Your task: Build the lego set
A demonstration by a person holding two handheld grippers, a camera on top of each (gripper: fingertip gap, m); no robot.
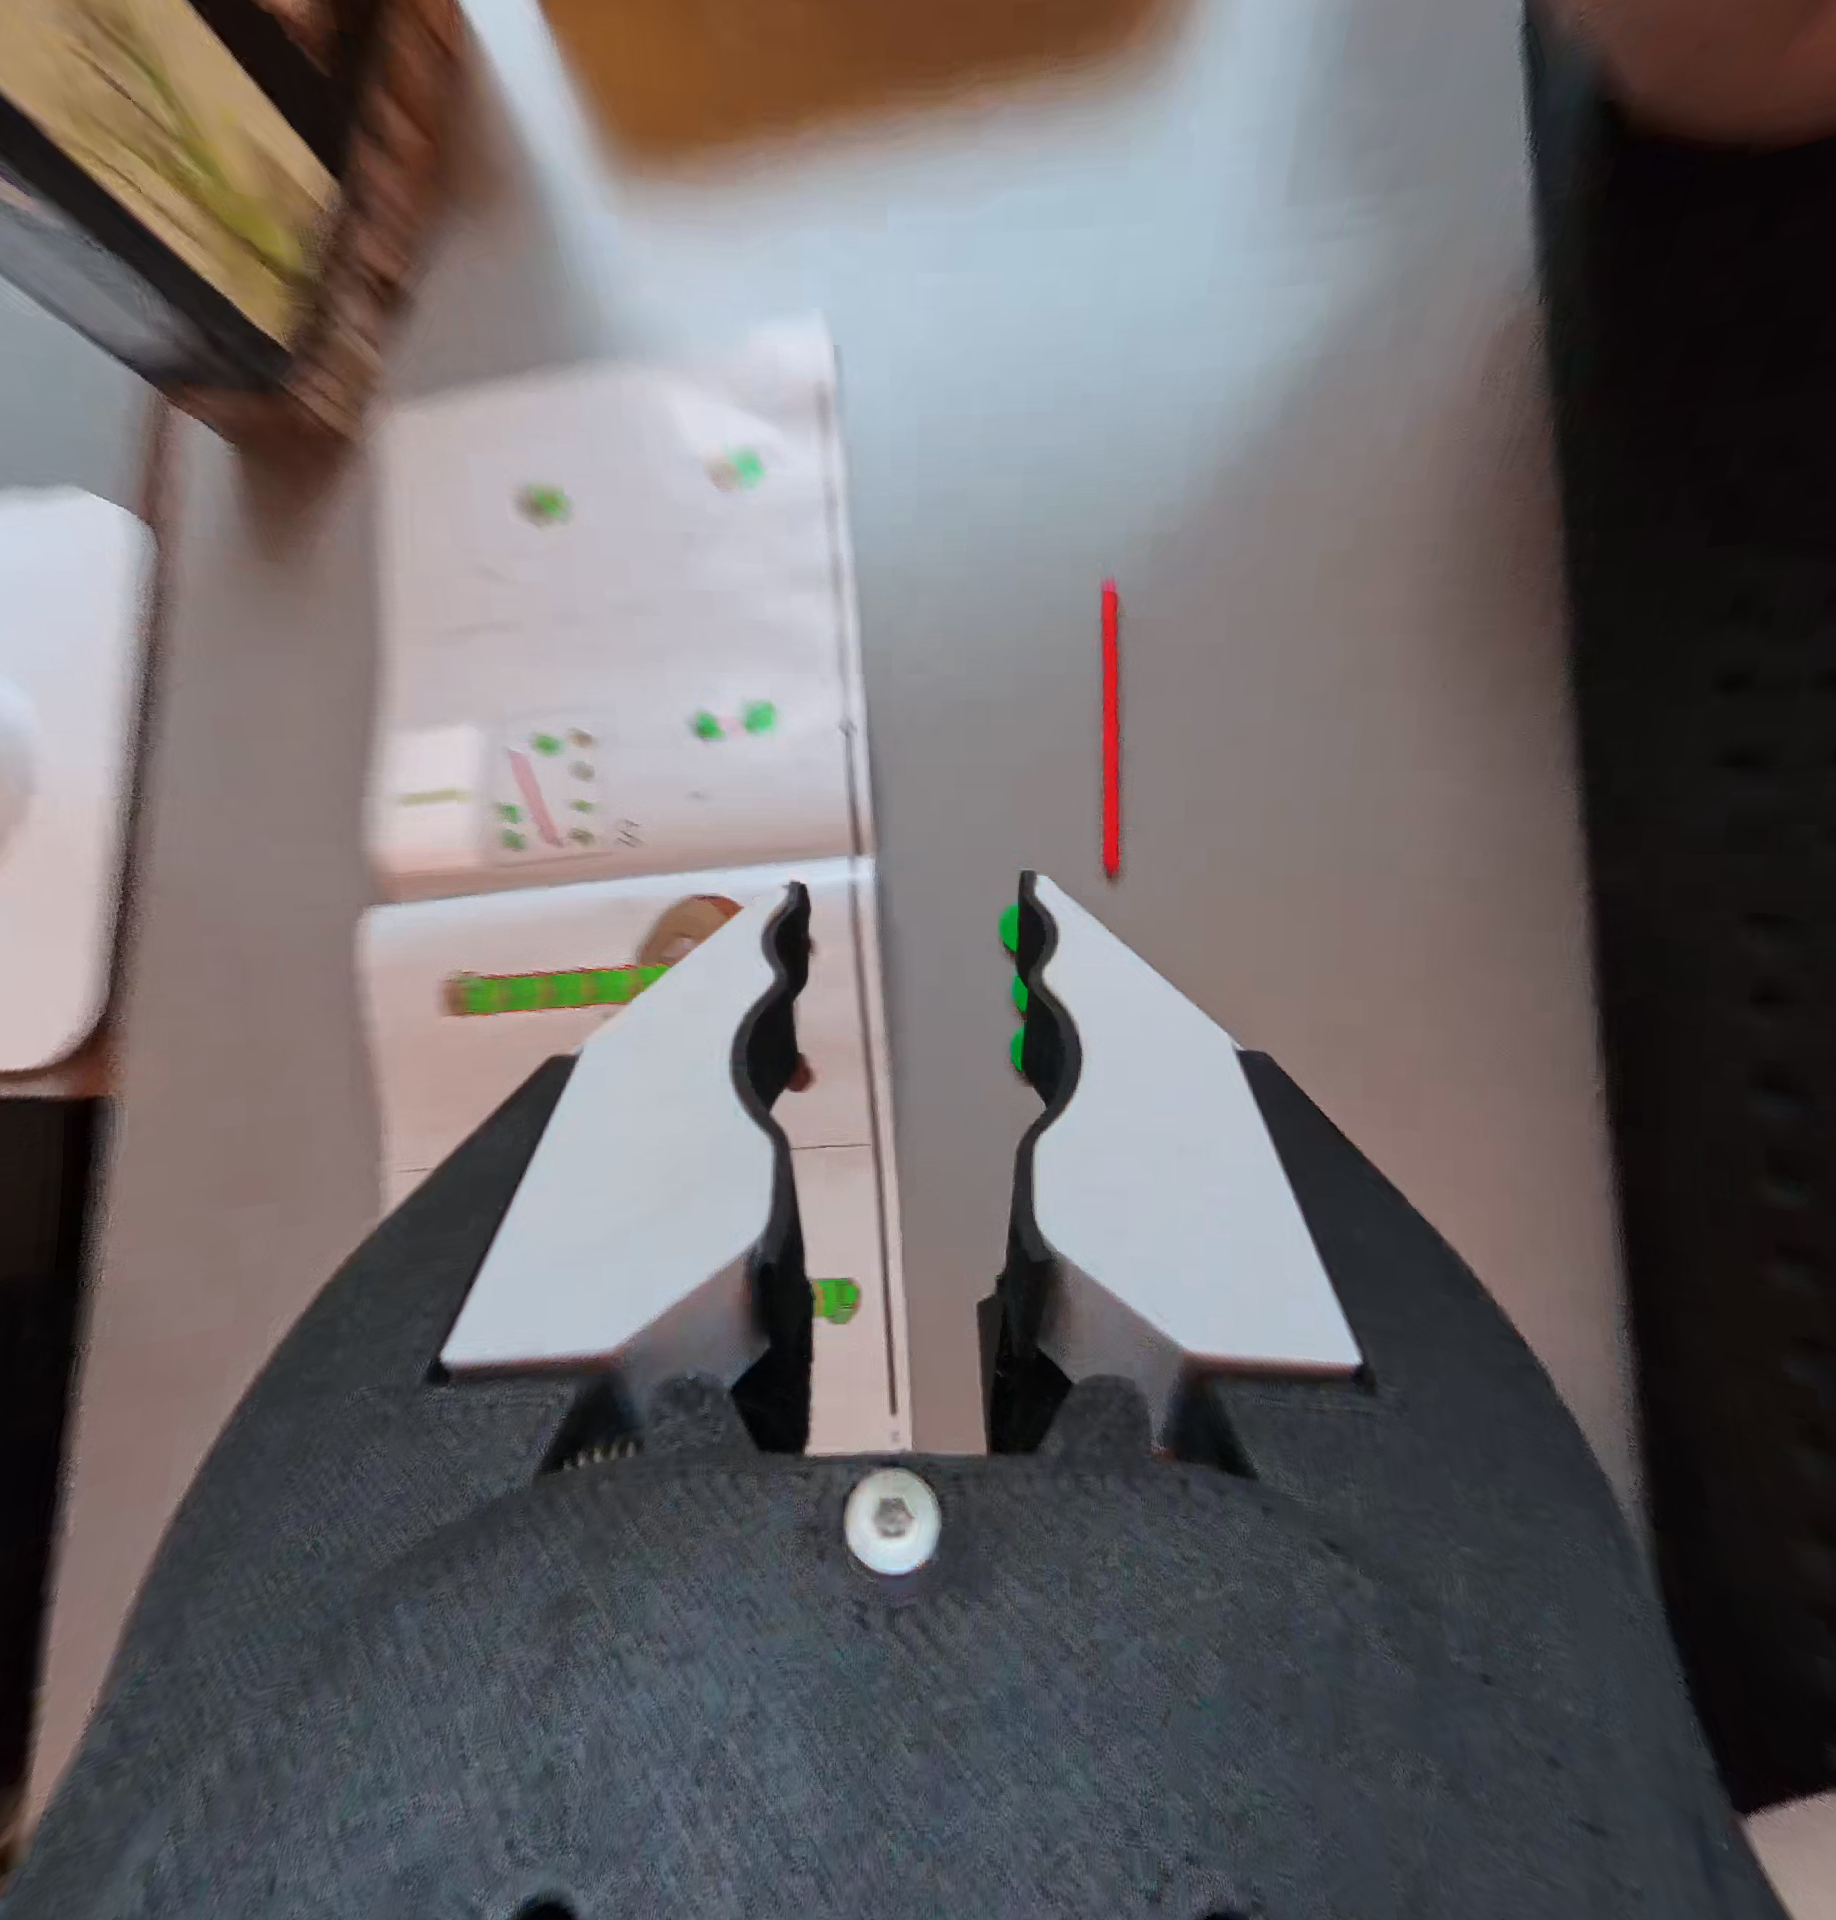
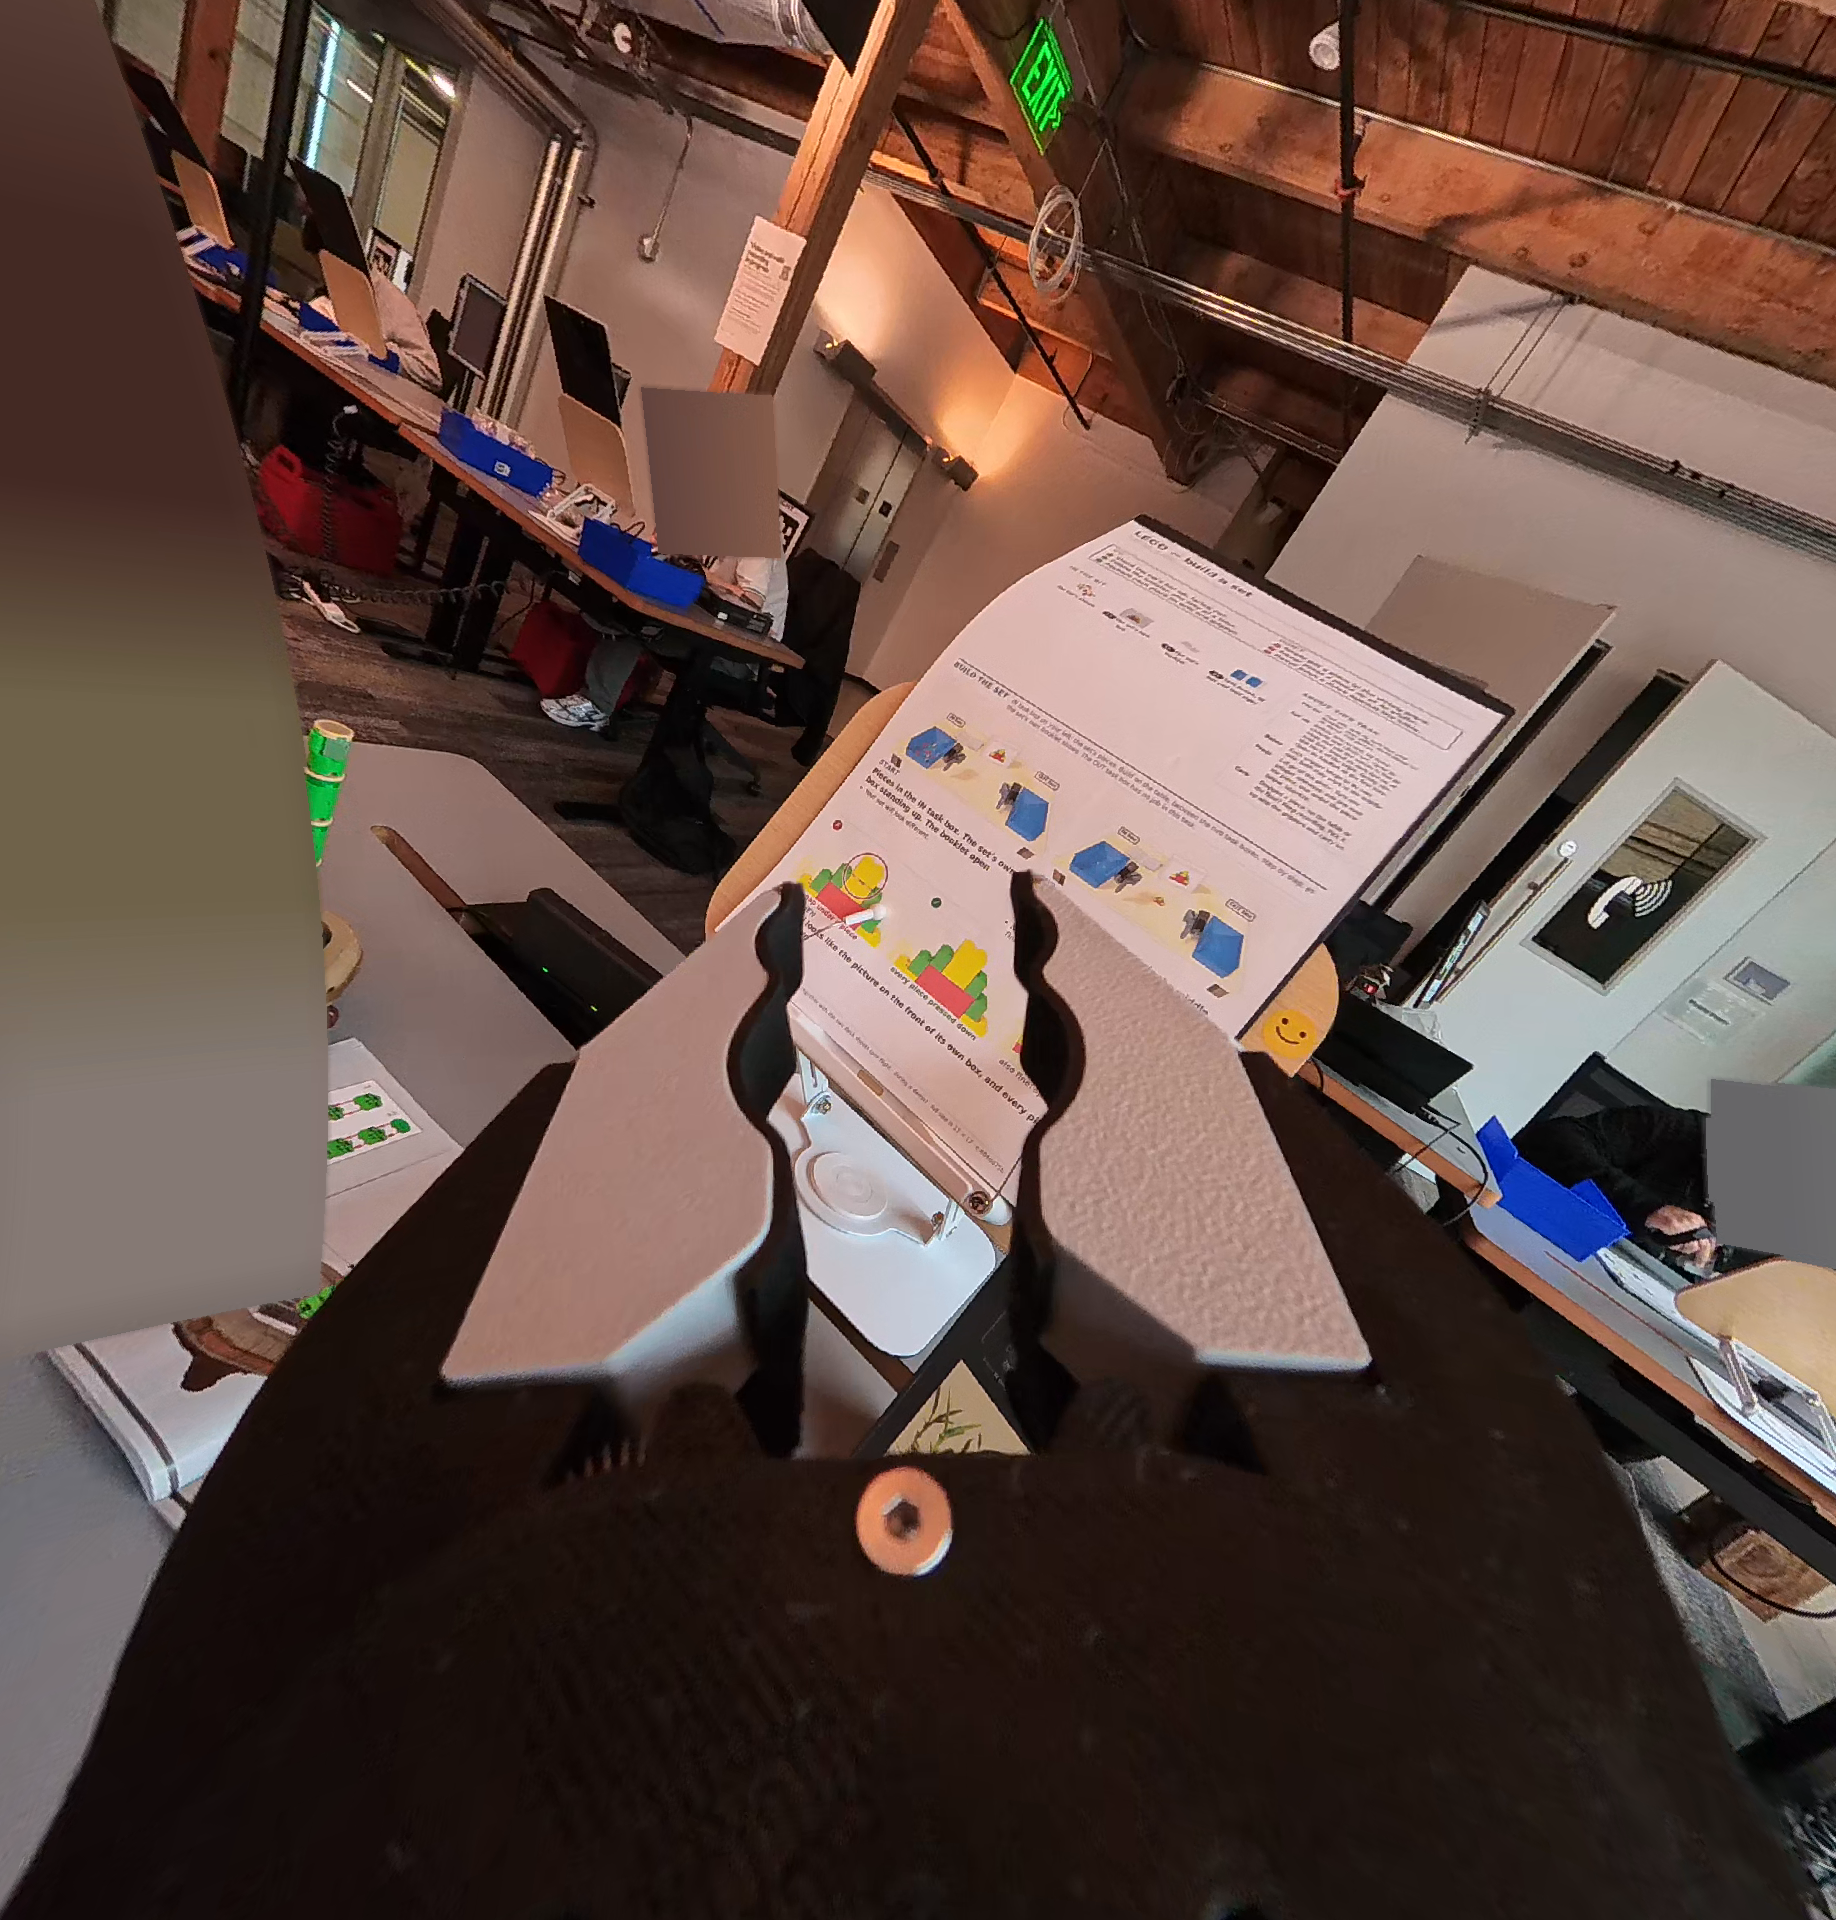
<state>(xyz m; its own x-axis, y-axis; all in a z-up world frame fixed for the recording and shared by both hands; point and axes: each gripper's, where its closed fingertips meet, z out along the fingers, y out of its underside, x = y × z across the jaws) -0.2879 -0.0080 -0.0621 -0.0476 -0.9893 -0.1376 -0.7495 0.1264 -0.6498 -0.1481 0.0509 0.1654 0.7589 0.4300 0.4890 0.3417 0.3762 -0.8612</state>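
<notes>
Both the left claw (image 1: 909, 914) and the right claw (image 2: 903, 914) are spread and empty, so the likely slip is missing the green lego pieces (image 1: 1016, 987) just beside the left fingertip at frame centre on the desk (image 1: 1309, 831), since that view is motion-blurred.

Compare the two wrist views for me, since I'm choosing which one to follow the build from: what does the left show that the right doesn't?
Only the left wrist view shows a red line on the grey table and green pieces beside the open left gripper.

Only the right wrist view shows a propped instruction sheet and the workshop behind the open right gripper.

Both show the open booklet; neither gripper holds anything.
</notes>
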